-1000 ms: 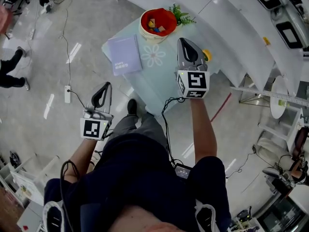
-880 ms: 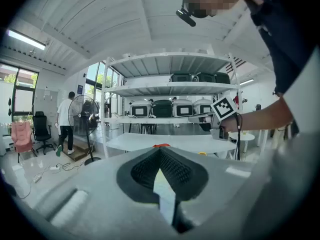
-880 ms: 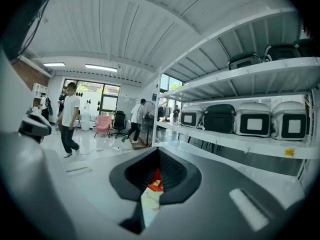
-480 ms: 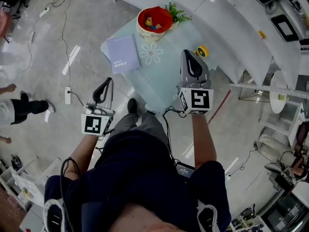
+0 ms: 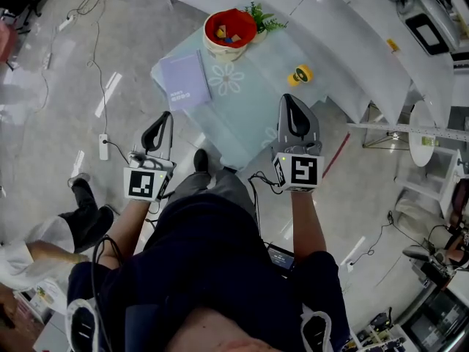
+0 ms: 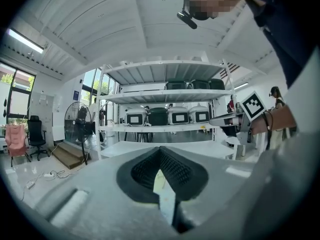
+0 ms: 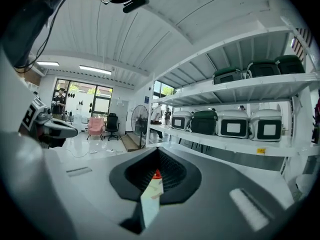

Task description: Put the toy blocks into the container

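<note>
Bright, even light fills the room. In the head view white glare streaks the glossy pale grey floor (image 5: 58,123). Both gripper views bend fisheye-wise, with black corners. A long ceiling strip light (image 6: 24,40) and tall windows (image 7: 82,96) glow, while the left gripper (image 6: 161,159) and right gripper (image 7: 157,161) blur close to the lens.

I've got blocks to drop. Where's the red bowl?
In the head view, the red bowl sits at the far end of the table, beside the green plant.

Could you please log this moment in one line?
left gripper shut, empty | right gripper shut, empty | blocks in bowl on table
</note>
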`<state>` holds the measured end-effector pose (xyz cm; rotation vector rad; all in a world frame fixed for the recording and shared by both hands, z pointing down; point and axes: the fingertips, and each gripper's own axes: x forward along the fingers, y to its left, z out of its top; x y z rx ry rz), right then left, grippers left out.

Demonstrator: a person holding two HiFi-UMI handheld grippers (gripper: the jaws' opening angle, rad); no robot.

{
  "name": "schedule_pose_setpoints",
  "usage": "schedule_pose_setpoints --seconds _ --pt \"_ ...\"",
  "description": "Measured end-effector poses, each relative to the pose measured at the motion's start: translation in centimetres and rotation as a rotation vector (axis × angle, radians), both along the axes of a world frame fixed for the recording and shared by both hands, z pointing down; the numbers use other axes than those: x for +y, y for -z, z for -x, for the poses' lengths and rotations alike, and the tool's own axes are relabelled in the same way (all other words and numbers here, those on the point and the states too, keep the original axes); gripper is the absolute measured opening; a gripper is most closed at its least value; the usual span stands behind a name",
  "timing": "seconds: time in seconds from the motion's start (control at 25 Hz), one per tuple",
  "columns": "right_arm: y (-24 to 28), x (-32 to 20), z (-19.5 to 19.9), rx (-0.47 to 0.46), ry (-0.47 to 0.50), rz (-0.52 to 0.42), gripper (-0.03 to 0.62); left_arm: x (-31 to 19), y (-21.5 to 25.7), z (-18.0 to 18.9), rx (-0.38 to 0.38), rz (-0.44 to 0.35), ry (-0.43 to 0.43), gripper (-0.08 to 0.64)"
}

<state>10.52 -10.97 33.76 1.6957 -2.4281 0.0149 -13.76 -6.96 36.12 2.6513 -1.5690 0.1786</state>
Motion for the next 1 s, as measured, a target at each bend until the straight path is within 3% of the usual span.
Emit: schedule_pose_setpoints --seconds 1.0 --pt "-0.5 7.1 -1.9 0.005 -0.109 0.017 0.0 -0.1 3.1 -0.4 0.047 -0.06 -0.006 0.002"
